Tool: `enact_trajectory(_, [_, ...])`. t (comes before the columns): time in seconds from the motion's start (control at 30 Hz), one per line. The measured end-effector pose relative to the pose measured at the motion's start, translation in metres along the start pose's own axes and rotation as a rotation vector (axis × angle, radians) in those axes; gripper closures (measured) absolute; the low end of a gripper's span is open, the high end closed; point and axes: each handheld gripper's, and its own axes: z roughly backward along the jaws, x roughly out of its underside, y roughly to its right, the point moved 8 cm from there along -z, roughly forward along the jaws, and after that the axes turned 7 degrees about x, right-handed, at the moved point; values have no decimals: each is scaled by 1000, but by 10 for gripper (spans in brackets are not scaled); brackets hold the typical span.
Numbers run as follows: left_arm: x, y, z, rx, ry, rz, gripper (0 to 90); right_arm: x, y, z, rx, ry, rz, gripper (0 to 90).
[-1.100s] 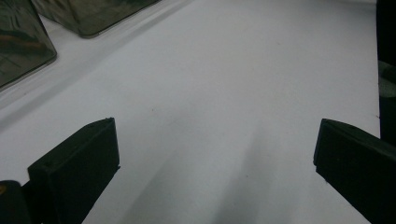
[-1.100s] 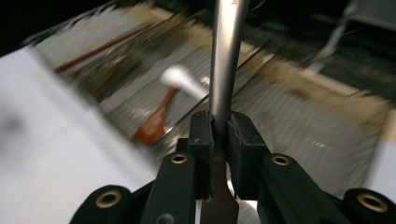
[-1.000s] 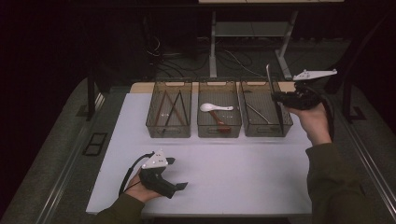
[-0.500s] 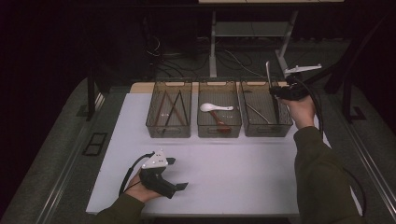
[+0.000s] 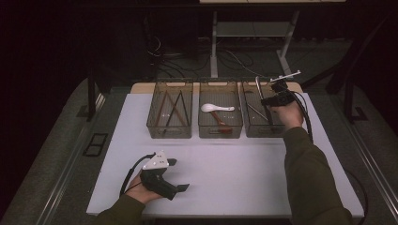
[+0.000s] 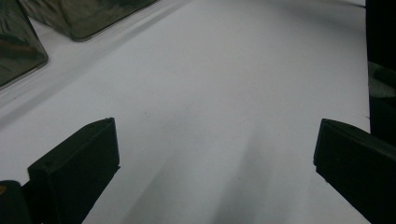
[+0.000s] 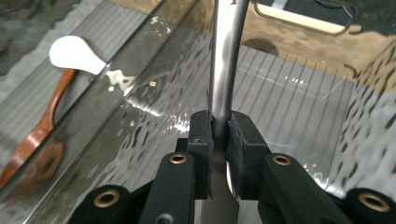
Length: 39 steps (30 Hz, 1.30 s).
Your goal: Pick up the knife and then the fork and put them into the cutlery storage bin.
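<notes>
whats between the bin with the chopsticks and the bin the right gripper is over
A third clear bin holding a white spoon and a brown wooden spoon, seen in the high view.

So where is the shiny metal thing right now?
In the high view the metal utensil stands upright in the right gripper, over the right-hand bin, beside the bin with the white spoon.

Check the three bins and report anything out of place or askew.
Nothing stands out. The left bin holds sticks, the middle bin a white spoon and a brown one. The right tongs grip a metal utensil upright over the right bin, mid-placement rather than misplaced.
</notes>
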Motion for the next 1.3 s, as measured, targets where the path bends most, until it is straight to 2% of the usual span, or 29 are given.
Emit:
enact_trajectory(0.03, [0, 0, 0, 0, 0, 0, 0, 1, -1, -1, 2, -15, -8, 730])
enact_trajectory(0.07, [0, 0, 0, 0, 0, 0, 0, 1, 0, -2, 14, -3, -4, 704])
enact_trajectory(0.17, [0, 0, 0, 1, 1, 0, 0, 0, -2, 0, -4, 11, 10, 614])
enact_trajectory(0.23, [0, 0, 0, 0, -1, -2, 0, 0, -3, 4, -4, 25, 18, 609])
enact_trajectory(0.37, [-1, 0, 0, -3, -4, -4, 0, 0, -4, 14, -36, 66, -2, 506])
enact_trajectory(0.63, [-1, -1, 0, -13, -1, 4, 0, 11, -13, 34, -127, 107, 4, 424])
enact_trajectory(0.77, [-1, -2, 0, -16, -2, 1, 0, 16, -16, 44, -153, 149, 9, 389])
enact_trajectory(0.97, [-1, -3, 1, -14, 1, 0, 0, 32, -26, 59, -170, 184, 48, 313])
enact_trajectory(1.17, [-1, -3, 2, -11, 3, -3, 0, 55, -38, 76, -223, 227, 57, 250])
enact_trajectory(1.3, [0, -4, 4, -14, -4, -11, 0, 71, -48, 82, -242, 244, 95, 203])
